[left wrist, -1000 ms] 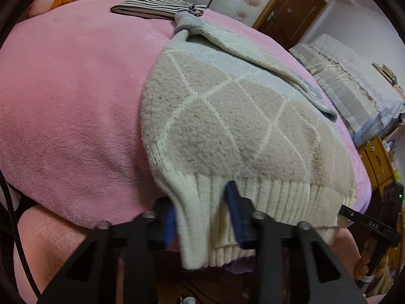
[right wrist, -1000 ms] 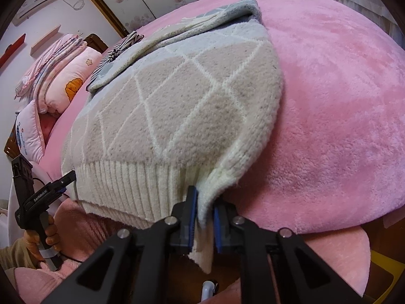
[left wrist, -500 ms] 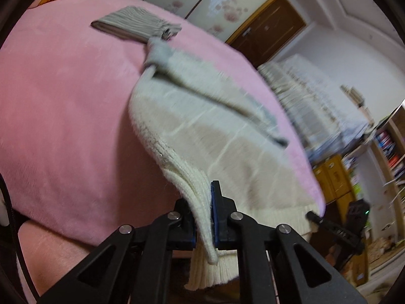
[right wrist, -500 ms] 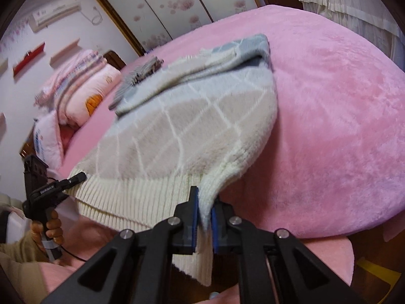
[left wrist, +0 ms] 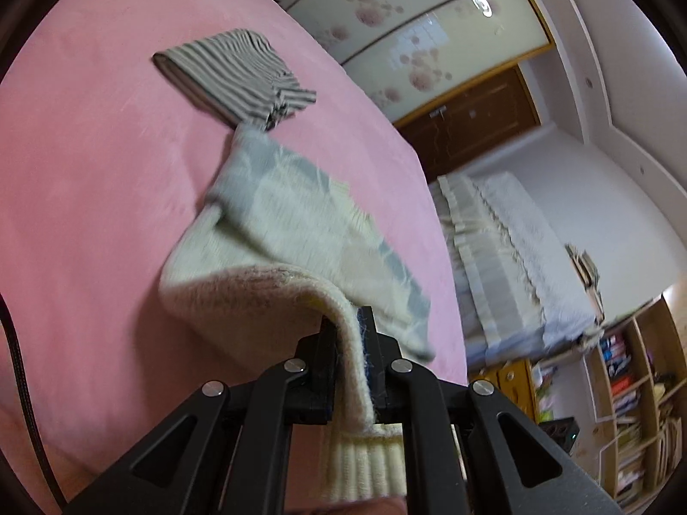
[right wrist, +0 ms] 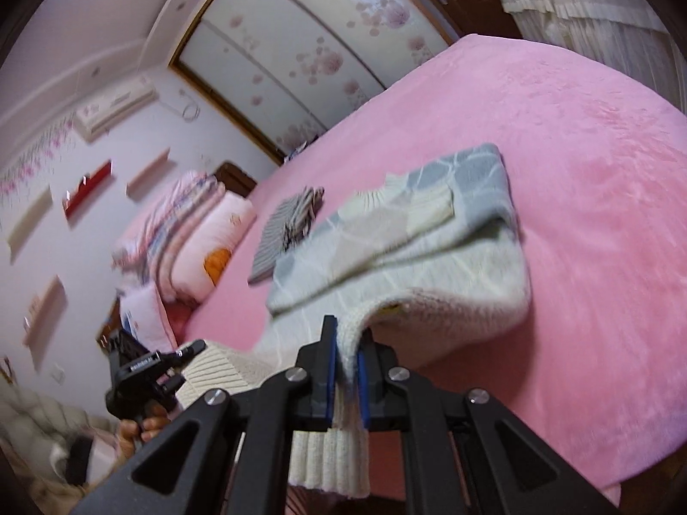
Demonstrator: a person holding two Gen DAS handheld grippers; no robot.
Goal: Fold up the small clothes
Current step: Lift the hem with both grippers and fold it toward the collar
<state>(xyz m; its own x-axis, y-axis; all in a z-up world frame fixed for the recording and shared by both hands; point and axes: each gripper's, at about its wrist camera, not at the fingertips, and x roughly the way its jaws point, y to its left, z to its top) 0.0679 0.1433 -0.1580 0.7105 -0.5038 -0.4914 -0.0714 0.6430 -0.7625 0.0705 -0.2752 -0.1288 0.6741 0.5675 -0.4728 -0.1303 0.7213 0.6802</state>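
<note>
A small cream and grey diamond-pattern sweater (left wrist: 292, 231) lies on the pink bed, its sleeves folded over the body. My left gripper (left wrist: 348, 334) is shut on the left corner of its ribbed hem and holds it raised, so the lower part arches up off the blanket. In the right wrist view my right gripper (right wrist: 345, 343) is shut on the right hem corner of the sweater (right wrist: 429, 249), also lifted. The left gripper (right wrist: 146, 369) and the hand holding it show at the lower left of that view.
A folded striped garment (left wrist: 232, 73) lies on the pink blanket (left wrist: 86, 171) just beyond the sweater's collar. Pillows and folded quilts (right wrist: 193, 236) sit at the bed's head. A second bed (left wrist: 506, 257) and bookshelves (left wrist: 635, 407) stand to the right.
Both grippers have lifted the sweater's hem off the bed edge and carried it up and forward toward the collar. The left gripper closed on its hem corner one second ago.
</note>
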